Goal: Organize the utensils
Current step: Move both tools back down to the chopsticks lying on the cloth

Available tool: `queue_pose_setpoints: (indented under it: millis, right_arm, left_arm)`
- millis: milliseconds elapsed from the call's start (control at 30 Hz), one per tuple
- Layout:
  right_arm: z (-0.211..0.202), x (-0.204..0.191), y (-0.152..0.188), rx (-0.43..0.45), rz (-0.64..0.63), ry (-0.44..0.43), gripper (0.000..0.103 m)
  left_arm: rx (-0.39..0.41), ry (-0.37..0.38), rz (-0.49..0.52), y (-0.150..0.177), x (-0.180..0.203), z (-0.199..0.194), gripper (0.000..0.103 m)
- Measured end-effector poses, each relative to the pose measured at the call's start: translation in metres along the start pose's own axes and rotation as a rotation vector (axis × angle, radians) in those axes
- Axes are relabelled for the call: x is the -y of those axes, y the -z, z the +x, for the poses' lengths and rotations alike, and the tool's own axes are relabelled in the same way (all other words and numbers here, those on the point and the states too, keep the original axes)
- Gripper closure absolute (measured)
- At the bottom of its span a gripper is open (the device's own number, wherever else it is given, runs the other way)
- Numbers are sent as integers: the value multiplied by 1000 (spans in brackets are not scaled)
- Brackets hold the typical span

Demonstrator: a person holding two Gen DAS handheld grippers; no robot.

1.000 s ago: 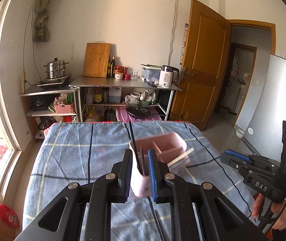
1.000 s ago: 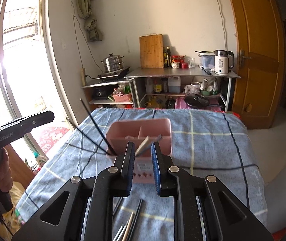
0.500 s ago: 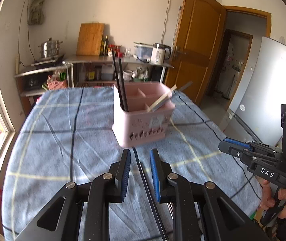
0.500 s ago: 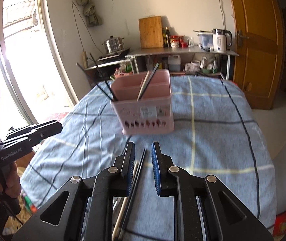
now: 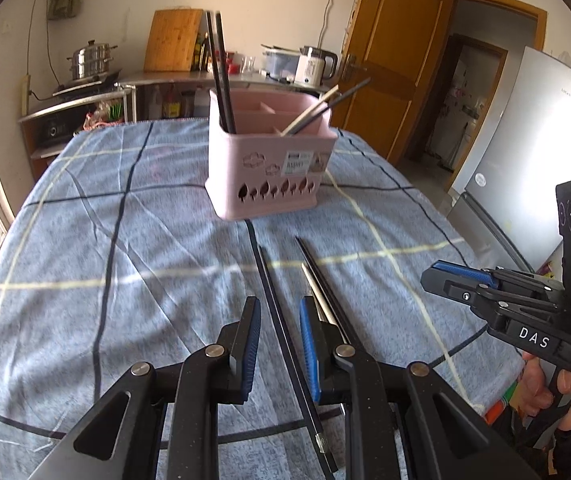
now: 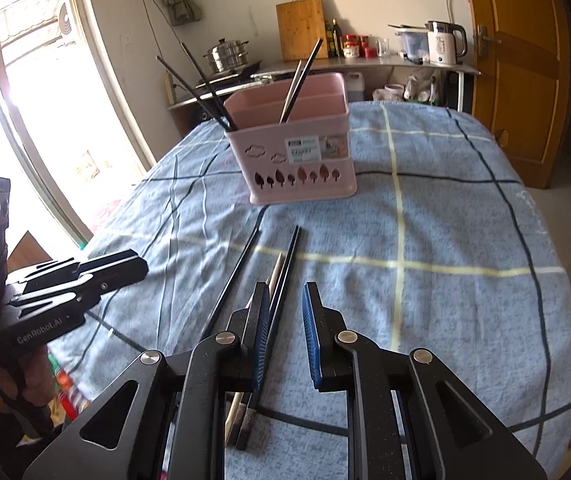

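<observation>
Blue-padded left gripper (image 5: 280, 344): jaws narrowly parted, having just opened slightly, one black chopstick (image 5: 281, 336) lying between them, ungripped. Right gripper (image 6: 284, 332): narrow gap, empty; loose chopsticks (image 6: 281, 276) on the blue checked cloth (image 6: 445, 240) beside its left pad. Pink utensil holder (image 5: 269, 168) beyond both, holding chopsticks.

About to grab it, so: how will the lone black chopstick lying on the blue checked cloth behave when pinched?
The lone black chopstick looks thin, straight and rigid, so probably stiff and very light. It lies flat on the blue checked cloth, so the pads may catch fabric. Pinched toward one end by the left gripper, it will likely swing in the grip.
</observation>
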State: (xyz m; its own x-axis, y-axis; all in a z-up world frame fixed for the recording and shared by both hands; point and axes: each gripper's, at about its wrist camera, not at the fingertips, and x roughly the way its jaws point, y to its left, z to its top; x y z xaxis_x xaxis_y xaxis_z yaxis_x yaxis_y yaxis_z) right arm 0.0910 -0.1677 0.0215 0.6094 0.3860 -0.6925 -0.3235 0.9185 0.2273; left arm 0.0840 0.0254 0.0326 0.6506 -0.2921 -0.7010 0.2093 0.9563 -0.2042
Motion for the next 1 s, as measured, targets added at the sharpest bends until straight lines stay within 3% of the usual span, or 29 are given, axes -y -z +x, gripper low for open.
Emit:
queue_pose_setpoints:
  millis: [433,1000]
  right_arm:
    - [41,1,16,-105,29,-12,86]
    - [81,1,16,-182,30,11,86]
  left_arm:
    - [-113,-4,-27,14,-3,55,84]
    - [-153,-57,10,15,3,89,84]
